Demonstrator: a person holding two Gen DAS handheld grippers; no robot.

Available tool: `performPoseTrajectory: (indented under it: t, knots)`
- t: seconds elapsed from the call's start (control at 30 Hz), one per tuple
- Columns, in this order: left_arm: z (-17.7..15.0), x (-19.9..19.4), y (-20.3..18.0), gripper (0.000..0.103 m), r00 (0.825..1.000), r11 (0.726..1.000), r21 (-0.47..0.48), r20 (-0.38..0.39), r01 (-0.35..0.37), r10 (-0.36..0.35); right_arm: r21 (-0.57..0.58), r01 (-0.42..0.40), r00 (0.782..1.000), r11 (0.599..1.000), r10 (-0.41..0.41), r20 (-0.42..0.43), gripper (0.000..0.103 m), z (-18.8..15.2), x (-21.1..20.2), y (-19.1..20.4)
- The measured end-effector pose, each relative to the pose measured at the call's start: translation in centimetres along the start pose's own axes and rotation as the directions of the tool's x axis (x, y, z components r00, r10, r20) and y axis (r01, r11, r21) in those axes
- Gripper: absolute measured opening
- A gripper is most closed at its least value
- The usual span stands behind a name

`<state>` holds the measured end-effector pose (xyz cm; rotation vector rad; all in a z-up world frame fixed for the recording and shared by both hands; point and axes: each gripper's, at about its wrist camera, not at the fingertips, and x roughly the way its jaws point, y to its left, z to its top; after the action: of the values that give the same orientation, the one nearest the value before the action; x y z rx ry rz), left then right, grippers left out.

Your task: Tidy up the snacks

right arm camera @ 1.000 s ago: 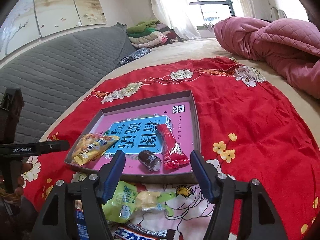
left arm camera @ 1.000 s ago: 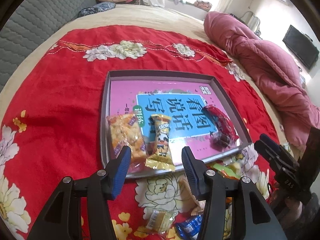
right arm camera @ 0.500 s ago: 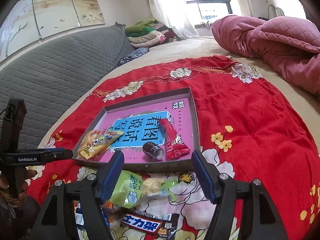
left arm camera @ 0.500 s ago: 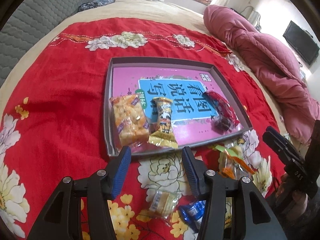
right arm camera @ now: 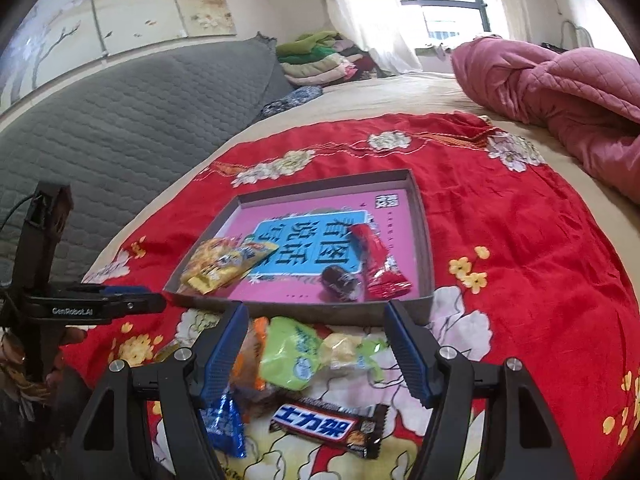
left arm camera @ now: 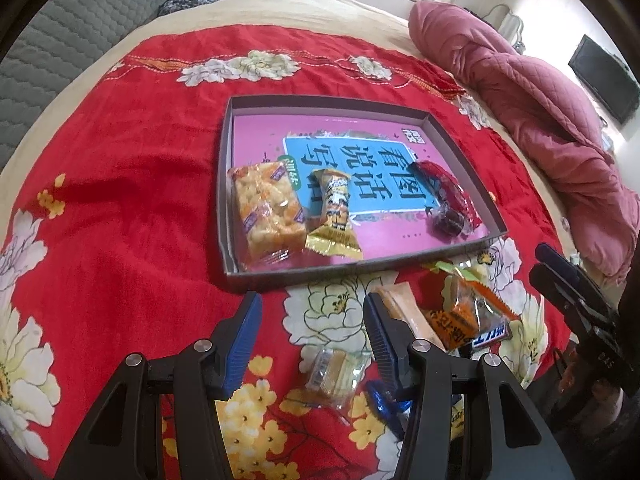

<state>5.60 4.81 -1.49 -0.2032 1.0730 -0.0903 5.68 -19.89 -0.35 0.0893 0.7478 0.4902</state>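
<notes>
Nearest, left gripper half open, empty, above a small clear-wrapped yellow biscuit on the red flowered cloth. Right gripper open wider, holding nothing, over a loose heap: lime-green packet, blue foil packet, dark chocolate bar with blue-and-white lettering. Just beyond, shallow grey cardboard tray with pink printed floor, holding at near left a clear-wrapped orange puffed-rice cake touching a gold wafer packet, at near right a red wrapped stick beside a dark round sweet. Farthest right, crumpled pink quilt.
</notes>
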Motion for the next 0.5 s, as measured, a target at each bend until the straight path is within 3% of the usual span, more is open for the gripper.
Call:
performPoseTrajectory:
  t: [0.5]
  knots:
    - [-1.8, 0.4, 0.0, 0.054, 0.998, 1.0, 0.002, -0.064, 0.025, -0.025, -0.017, -0.02, 0.996, 1.0, 0.018, -0.086, 0.069, -1.3, -0.2, 0.6]
